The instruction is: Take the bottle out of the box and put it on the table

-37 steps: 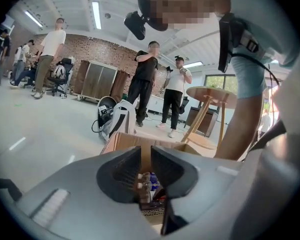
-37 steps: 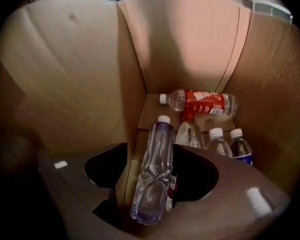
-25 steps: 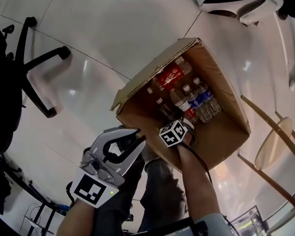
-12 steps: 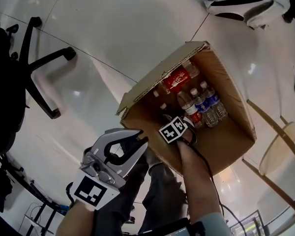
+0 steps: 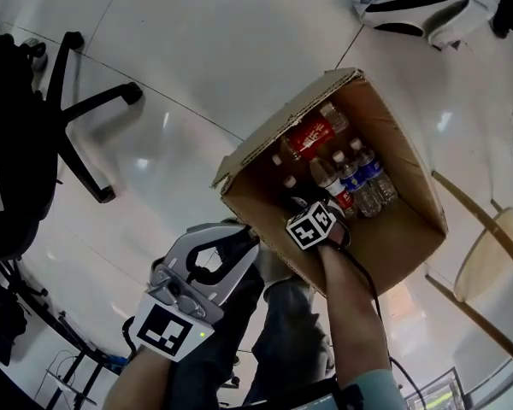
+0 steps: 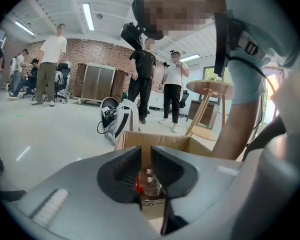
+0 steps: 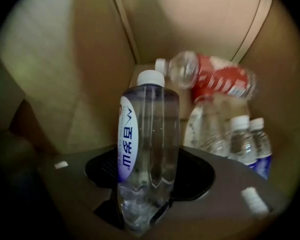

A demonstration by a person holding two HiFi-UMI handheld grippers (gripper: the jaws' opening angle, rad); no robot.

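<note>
An open cardboard box [image 5: 406, 229] stands on the floor with several bottles lying in it. My right gripper [image 5: 310, 225] points straight down into it near the front wall. In the right gripper view a clear water bottle [image 7: 149, 134] with a white cap and a white-and-blue label lies lengthwise between the jaws of the right gripper [image 7: 147, 171]. The jaws have just been closing and press its lower body. My left gripper [image 5: 239, 239] hangs outside the box at its front left. The left gripper [image 6: 146, 156] has its jaws nearly together, with nothing between them.
A red-labelled bottle [image 7: 215, 79] and blue-labelled ones [image 5: 368, 178] lie deeper in the box. A round wooden table [image 6: 210, 89] stands beyond it to the right. An office chair [image 5: 43, 143] is at left, a white-and-black backpack [image 6: 121, 121] behind the box. People stand further off.
The right gripper stays down in the box and has shifted only slightly. The left gripper has kept its place beside the box.
</note>
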